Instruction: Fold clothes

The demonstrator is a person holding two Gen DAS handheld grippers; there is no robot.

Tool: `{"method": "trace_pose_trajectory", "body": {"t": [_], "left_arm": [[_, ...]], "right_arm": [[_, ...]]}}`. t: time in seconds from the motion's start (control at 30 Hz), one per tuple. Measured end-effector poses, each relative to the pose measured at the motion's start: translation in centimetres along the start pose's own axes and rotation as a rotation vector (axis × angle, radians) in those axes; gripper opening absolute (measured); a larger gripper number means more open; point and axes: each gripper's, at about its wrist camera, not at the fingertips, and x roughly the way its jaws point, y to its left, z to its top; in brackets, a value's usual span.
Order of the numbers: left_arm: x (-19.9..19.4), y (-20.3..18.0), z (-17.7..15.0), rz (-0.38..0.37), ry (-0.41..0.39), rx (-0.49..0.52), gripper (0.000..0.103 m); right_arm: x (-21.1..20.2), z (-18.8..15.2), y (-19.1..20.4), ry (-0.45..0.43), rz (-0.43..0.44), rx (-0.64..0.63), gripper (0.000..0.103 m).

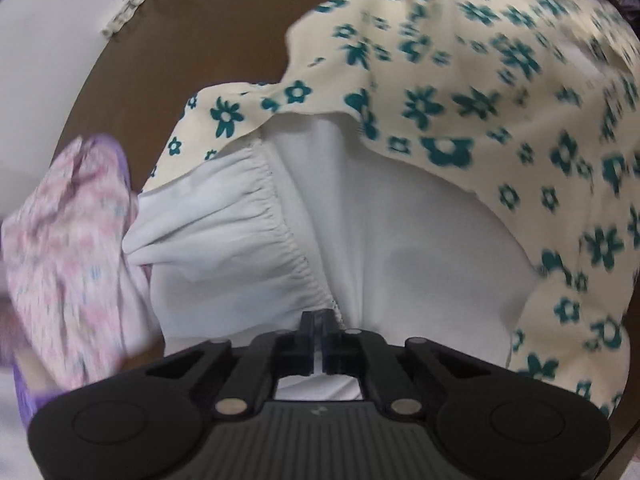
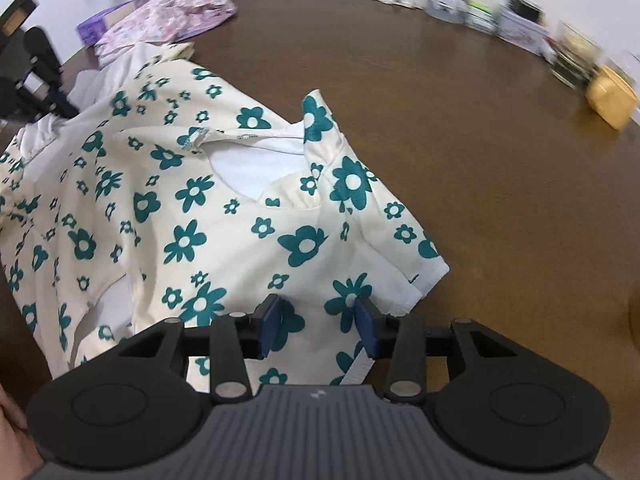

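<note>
While the floral dress [image 2: 208, 216] lies spread over the left and middle of the brown surface [image 2: 460, 128], its white lining [image 1: 248, 240] turned out at the lower centre of the left wrist view, the job looks to be gathering 2 edges before a fold. The left tool [image 1: 322, 320] has its fingers pressed together on the gathered seam of that lining, so the pinch is made; to do it well, the grip should stay on the stitched seam instead of loose cloth, and the lift should be slow so the printed layer follows without bunching. The right tool [image 2: 320, 324] stands with its fingers apart, straddling printed fabric near the short sleeve [image 2: 404, 248] at the lower centre of its view, pads not pressing; it would do best to close on the sleeve hem edge, catching both layers. Both tools point steeply downward at the cloth. A pink floral garment [image 1: 68, 248] sits at the left edge, just beside the lining, and should be kept clear of the fold.
</note>
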Motion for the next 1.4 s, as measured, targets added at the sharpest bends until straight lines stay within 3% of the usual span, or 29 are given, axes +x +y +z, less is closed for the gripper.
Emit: {"method": "trace_pose_trajectory", "body": {"t": [0.17, 0.23, 0.27, 0.3, 0.5, 0.63, 0.67, 0.7, 0.77, 0.8, 0.9, 0.97, 1.03, 1.07, 1.13, 1.27, 1.4], "left_arm": [[-2.0, -4.9, -4.6, 0.066, 0.061, -0.167, 0.000], [-2.7, -6.5, -6.0, 0.078, 0.081, -0.201, 0.007], [-3.0, -7.1, -6.5, 0.089, 0.092, -0.203, 0.019], [-3.3, -7.3, -6.9, 0.107, 0.086, -0.207, 0.033], [-3.6, -3.8, -5.5, 0.205, -0.069, -0.214, 0.048], [-1.7, -1.3, -5.4, 0.158, -0.089, -0.228, 0.045], [-1.6, -0.6, -5.8, 0.125, -0.097, -0.257, 0.037], [-1.5, -0.1, -6.3, 0.089, -0.089, -0.291, 0.022], [-1.8, 0.0, -7.5, 0.035, -0.064, -0.349, 0.011], [-1.9, -0.1, -8.1, 0.015, -0.054, -0.373, 0.010], [-2.0, -1.0, -9.8, -0.002, -0.034, -0.437, 0.013], [-2.3, -1.5, -10.5, 0.060, -0.045, -0.456, 0.020], [-3.0, -1.9, -11.2, 0.124, -0.073, -0.481, 0.034], [-3.5, -1.9, -11.8, 0.126, -0.100, -0.509, 0.036], [-3.9, -2.1, -12.5, 0.092, -0.143, -0.540, 0.036], [-2.6, -2.4, -12.7, 0.091, -0.137, -0.571, 0.033], [-1.6, -1.3, -12.3, 0.151, -0.169, -0.615, 0.034]], "right_arm": [[1.7, 3.2, 1.2, -0.016, 0.064, -0.141, 0.041], [2.5, 4.4, 2.0, -0.029, 0.095, -0.187, 0.041], [2.8, 4.9, 2.3, -0.035, 0.106, -0.200, 0.041], [3.0, 5.2, 2.7, -0.037, 0.112, -0.209, 0.041], [1.7, 5.1, 3.5, -0.104, 0.106, -0.181, 0.040], [1.4, 3.9, 3.3, -0.107, 0.081, -0.134, 0.041], [1.6, 3.6, 3.2, -0.099, 0.076, -0.124, 0.041], [1.6, 3.4, 3.1, -0.100, 0.073, -0.109, 0.040], [1.8, 3.0, 3.0, -0.101, 0.067, -0.079, 0.041], [1.7, 3.0, 3.0, -0.097, 0.053, -0.057, 0.041], [1.7, 2.8, 3.3, -0.093, 0.026, -0.038, 0.041], [1.8, 3.0, 3.3, -0.087, 0.021, -0.028, 0.041], [1.9, 3.1, 3.5, -0.084, 0.022, -0.028, 0.042], [1.9, 3.1, 3.6, -0.087, 0.023, -0.026, 0.042], [2.1, 3.2, 3.7, -0.091, 0.027, -0.023, 0.042], [2.2, 3.4, 3.8, -0.099, 0.013, -0.015, 0.044], [2.3, 3.3, 3.9, -0.118, -0.009, 0.002, 0.045]]}}
